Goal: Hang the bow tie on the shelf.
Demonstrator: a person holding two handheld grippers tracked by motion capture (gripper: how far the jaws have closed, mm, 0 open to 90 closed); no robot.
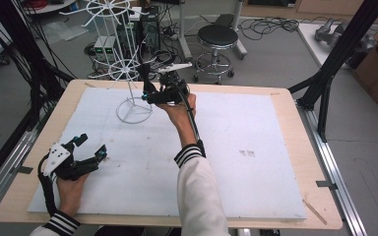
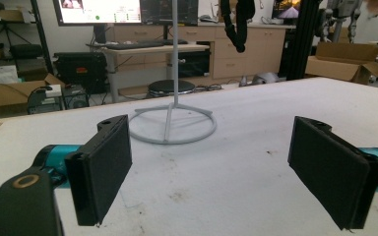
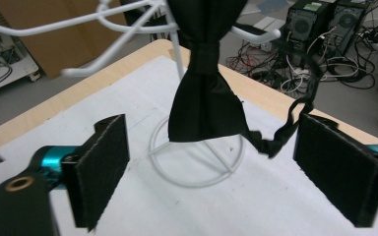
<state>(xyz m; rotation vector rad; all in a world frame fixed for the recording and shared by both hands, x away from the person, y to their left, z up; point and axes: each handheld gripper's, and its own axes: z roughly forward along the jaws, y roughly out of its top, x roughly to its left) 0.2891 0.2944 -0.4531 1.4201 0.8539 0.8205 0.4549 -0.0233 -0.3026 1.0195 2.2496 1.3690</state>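
Note:
A white wire rack (image 1: 133, 105) stands on a ring base at the table's far left. Its base (image 2: 172, 125) also lies ahead in the left gripper view. A black bow tie (image 3: 204, 98) hangs from one of its upper arms, and its strap (image 3: 295, 120) trails down to the right. My right gripper (image 3: 221, 172) is open, with the bow tie hanging just beyond the jaws and touching neither pad. From above, that gripper (image 1: 150, 89) is raised beside the rack, next to the bow tie (image 1: 144, 73). My left gripper (image 1: 92, 146) rests low at the front left, open and empty (image 2: 211, 130).
A white mat (image 1: 236, 147) covers most of the wooden table (image 1: 285, 93). Beyond the far edge are a black stool (image 1: 217, 37), cables and computer cases on the floor. A black frame post (image 1: 342, 44) rises at the right.

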